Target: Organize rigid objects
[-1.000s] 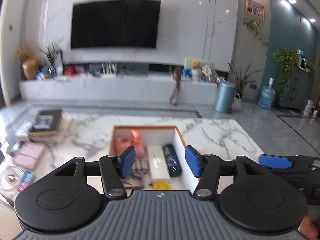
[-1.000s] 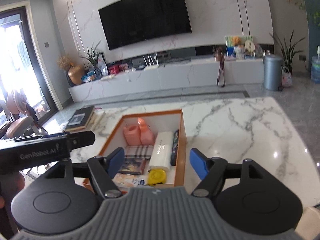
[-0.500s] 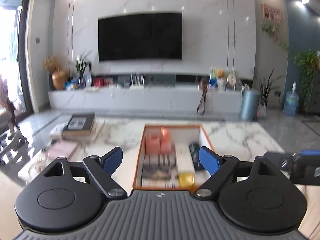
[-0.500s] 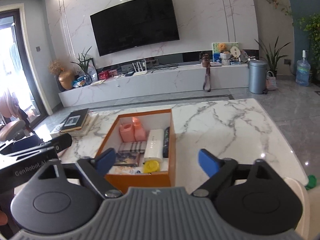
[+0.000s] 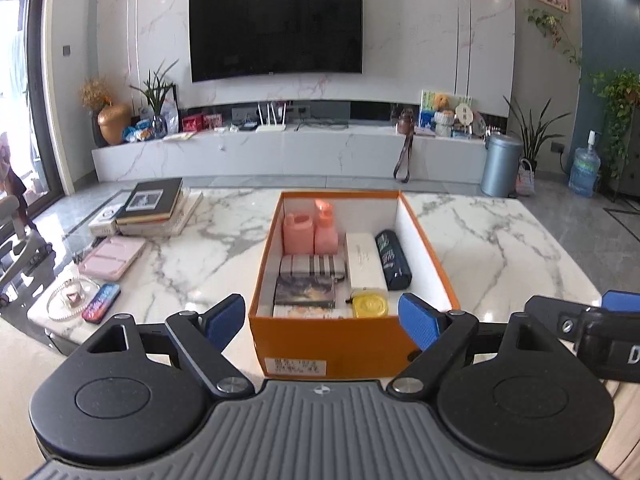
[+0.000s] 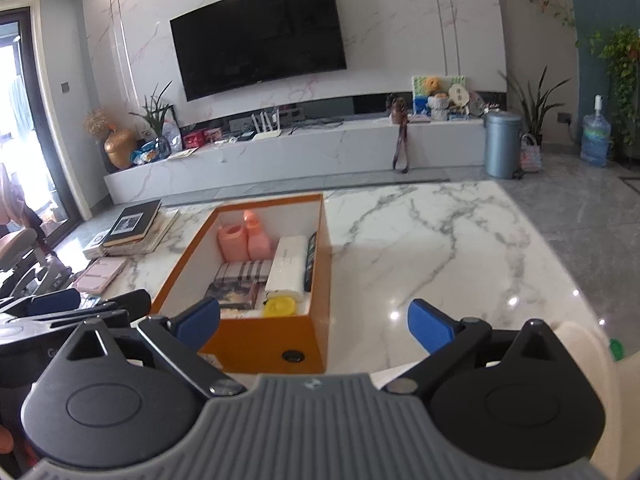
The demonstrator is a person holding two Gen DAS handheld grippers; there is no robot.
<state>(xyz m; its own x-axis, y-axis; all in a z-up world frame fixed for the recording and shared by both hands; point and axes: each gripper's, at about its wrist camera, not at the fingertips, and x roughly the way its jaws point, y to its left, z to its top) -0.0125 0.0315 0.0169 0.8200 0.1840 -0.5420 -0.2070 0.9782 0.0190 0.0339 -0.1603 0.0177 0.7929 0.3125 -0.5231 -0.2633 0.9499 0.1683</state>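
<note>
An orange box (image 5: 332, 340) stands open on the marble table (image 5: 500, 248), right in front of both grippers. Inside are two pink bottles (image 5: 298, 232), a striped pouch (image 5: 312, 266), a long white box (image 5: 363, 260), a dark case (image 5: 393, 260), a small book (image 5: 304, 292) and a yellow round item (image 5: 370, 306). My left gripper (image 5: 320, 318) is open and empty, its blue pads level with the box's near wall. My right gripper (image 6: 314, 322) is also open and empty, set off to the right of the box (image 6: 256, 344).
A stack of books (image 5: 154, 204) lies at the table's left. Nearer are a pink case (image 5: 112, 258), a glass dish (image 5: 74, 298) and a colourful flat case (image 5: 101, 308). Bare marble (image 6: 440, 248) spreads to the right of the box.
Both grippers have opened wide and pulled back from over the box, which now shows whole in front of them. Nothing in the box has moved.
</note>
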